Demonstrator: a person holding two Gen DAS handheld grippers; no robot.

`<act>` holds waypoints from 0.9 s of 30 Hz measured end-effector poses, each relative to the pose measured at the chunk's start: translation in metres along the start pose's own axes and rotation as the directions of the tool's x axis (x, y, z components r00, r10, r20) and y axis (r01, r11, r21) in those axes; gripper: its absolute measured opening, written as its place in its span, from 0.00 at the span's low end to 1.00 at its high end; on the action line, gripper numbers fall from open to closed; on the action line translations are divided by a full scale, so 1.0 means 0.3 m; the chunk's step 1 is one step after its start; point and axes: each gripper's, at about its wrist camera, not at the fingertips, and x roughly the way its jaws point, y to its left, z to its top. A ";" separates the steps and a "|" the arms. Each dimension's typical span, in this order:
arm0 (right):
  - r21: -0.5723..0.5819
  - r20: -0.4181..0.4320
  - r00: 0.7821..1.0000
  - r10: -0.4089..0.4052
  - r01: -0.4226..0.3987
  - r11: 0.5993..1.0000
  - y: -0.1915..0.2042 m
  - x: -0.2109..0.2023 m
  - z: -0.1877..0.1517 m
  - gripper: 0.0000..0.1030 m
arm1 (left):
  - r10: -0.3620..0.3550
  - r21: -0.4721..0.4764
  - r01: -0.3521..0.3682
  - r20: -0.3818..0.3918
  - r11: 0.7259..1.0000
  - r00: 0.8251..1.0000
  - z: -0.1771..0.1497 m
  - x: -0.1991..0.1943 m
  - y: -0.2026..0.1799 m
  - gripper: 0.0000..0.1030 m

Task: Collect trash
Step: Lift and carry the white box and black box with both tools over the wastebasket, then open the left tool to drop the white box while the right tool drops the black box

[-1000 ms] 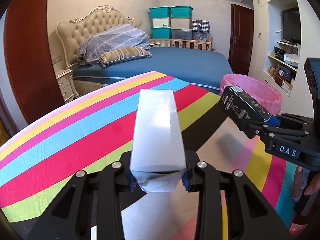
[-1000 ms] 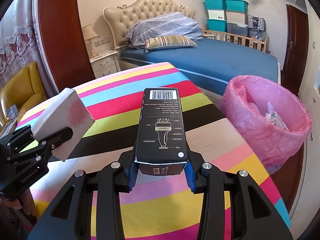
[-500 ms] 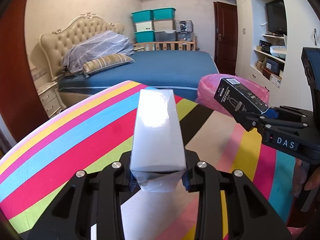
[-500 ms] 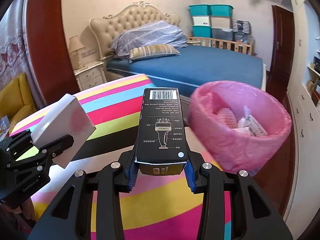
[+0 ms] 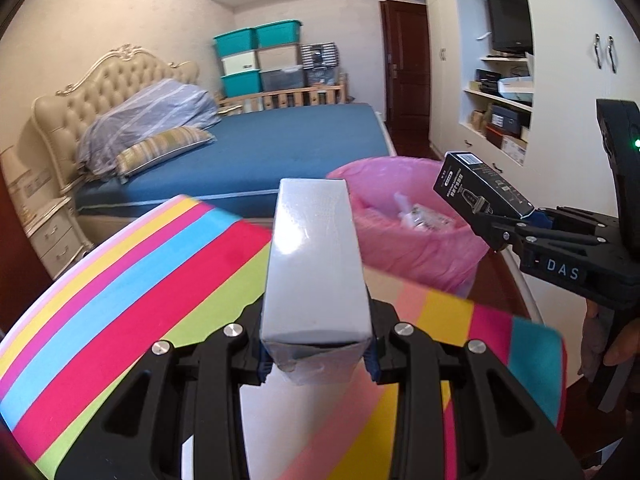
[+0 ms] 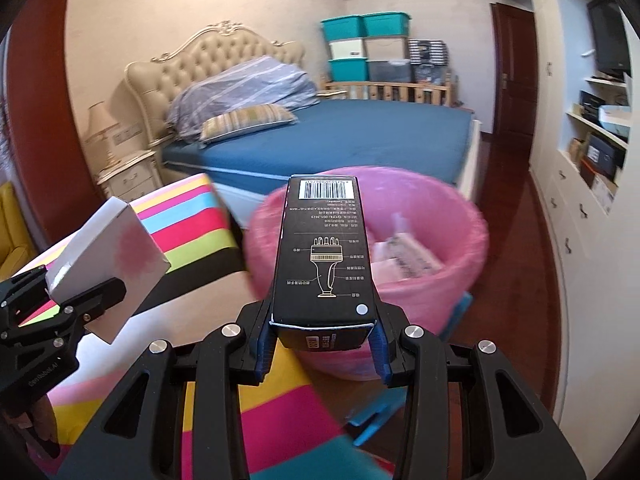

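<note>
My left gripper (image 5: 316,360) is shut on a long white box (image 5: 314,264), held above the striped tablecloth (image 5: 120,292). In the right wrist view the same white box (image 6: 108,264) shows at the left. My right gripper (image 6: 324,348) is shut on a black box (image 6: 324,256) with a barcode and a brush drawing; it hangs over the near rim of the pink-lined bin (image 6: 460,240). From the left wrist view the black box (image 5: 480,190) sits at the right, beside the pink bin (image 5: 400,248). Some trash lies inside the bin.
A bed with blue cover (image 5: 288,148) stands behind the table. White cupboards with shelves (image 5: 500,112) line the right wall. A nightstand (image 6: 128,176) is at the left. Dark wooden floor (image 6: 516,300) runs between bin and cupboards.
Both grippers have swung to the right with their boxes. The pink bin has come from the right side of each view to just ahead, and the black box now overlaps it.
</note>
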 end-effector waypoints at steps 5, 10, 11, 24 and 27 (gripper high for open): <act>0.017 0.011 1.000 -0.028 0.028 0.999 -0.095 0.010 0.034 0.37 | -0.047 0.022 0.046 0.030 0.999 0.998 0.095 0.063 -0.082 0.33; 0.019 0.027 0.999 -0.036 0.035 0.999 -0.166 0.024 0.073 0.37 | -0.085 0.029 0.083 0.054 0.996 0.995 0.202 0.131 -0.144 0.33; 0.020 0.031 0.999 -0.036 0.035 0.999 -0.179 0.031 0.084 0.37 | -0.092 0.029 0.091 0.057 0.995 0.994 0.225 0.148 -0.154 0.33; -0.022 0.067 0.998 -0.008 0.009 1.000 -0.267 0.152 0.213 0.38 | -0.122 -0.061 0.124 0.032 0.990 0.992 0.378 0.343 -0.193 0.33; -0.053 0.075 0.996 0.051 -0.047 0.997 -0.267 0.197 0.250 0.41 | -0.148 -0.087 0.151 0.037 0.985 0.988 0.392 0.386 -0.186 0.35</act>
